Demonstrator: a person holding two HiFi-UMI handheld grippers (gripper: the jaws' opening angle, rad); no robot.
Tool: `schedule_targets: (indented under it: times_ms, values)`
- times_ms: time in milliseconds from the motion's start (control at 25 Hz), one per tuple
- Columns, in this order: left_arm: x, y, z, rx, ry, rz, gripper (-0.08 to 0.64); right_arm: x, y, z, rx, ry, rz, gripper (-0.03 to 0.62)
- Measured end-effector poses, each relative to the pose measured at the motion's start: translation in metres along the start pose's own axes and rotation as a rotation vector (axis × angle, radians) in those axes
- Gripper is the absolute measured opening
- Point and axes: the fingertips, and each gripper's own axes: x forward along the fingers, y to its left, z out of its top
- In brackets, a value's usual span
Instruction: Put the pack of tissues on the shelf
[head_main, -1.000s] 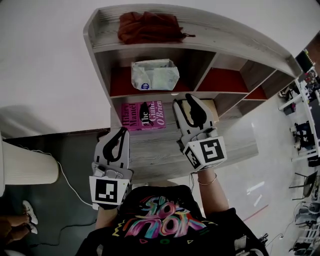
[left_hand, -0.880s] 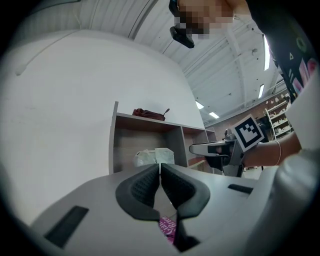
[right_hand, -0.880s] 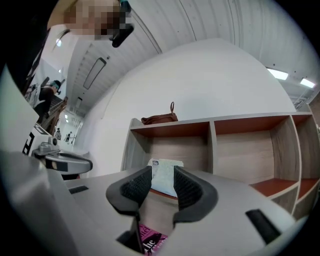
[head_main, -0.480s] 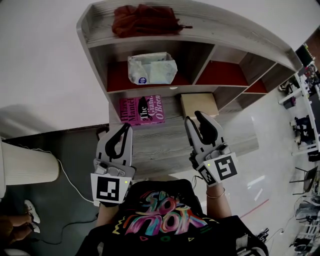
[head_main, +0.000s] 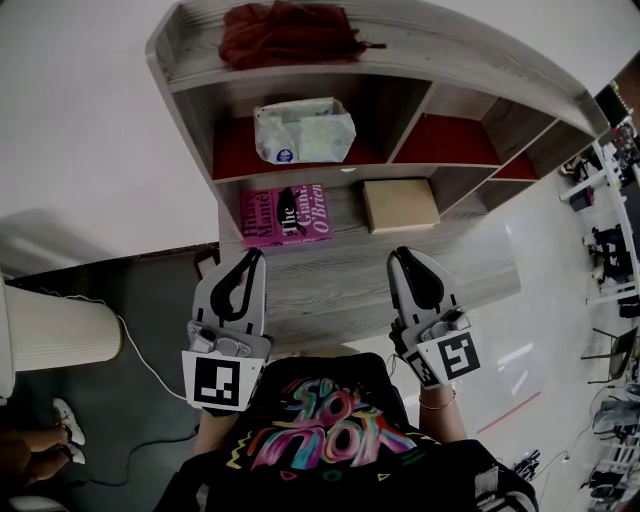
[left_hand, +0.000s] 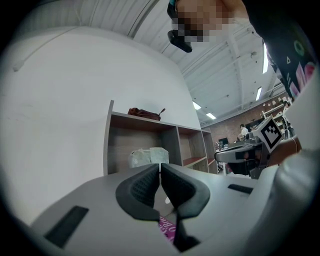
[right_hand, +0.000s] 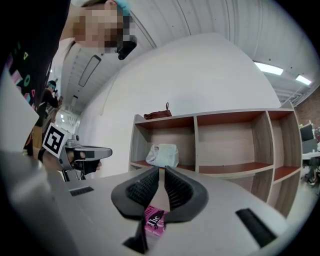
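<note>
The pack of tissues (head_main: 303, 130), pale and crinkled, lies in the left compartment of the wooden shelf (head_main: 290, 172), on its red floor. It also shows in the left gripper view (left_hand: 148, 157) and the right gripper view (right_hand: 163, 155). My left gripper (head_main: 252, 258) hangs over the wooden surface below the shelf, shut and empty (left_hand: 160, 167). My right gripper (head_main: 403, 256) is level with it on the right, well short of the shelf. Its jaws are closing with a narrow gap left and nothing between them (right_hand: 161, 171).
A pink book (head_main: 285, 215) and a flat tan box (head_main: 400, 204) lie on the level below the tissues. A dark red cloth bundle (head_main: 285, 35) sits on the shelf top. A white bin (head_main: 55, 335) and a cable are on the floor at left.
My right gripper has drawn back from the shelf toward the person and to the right, uncovering the tan box, and its jaws have narrowed. The left gripper has barely moved.
</note>
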Motion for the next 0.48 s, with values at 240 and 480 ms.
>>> schedule_targets:
  times_ms: [240,480]
  values:
    - [-0.003,-0.001,-0.010,-0.008,0.025,-0.006,0.029,-0.011,0.002,-0.017,0.003,0.053,-0.002,0.032]
    - [-0.003,-0.001,-0.018,-0.017,0.043,-0.017,0.029,-0.014,0.001,-0.022,0.049,0.052,-0.007,0.017]
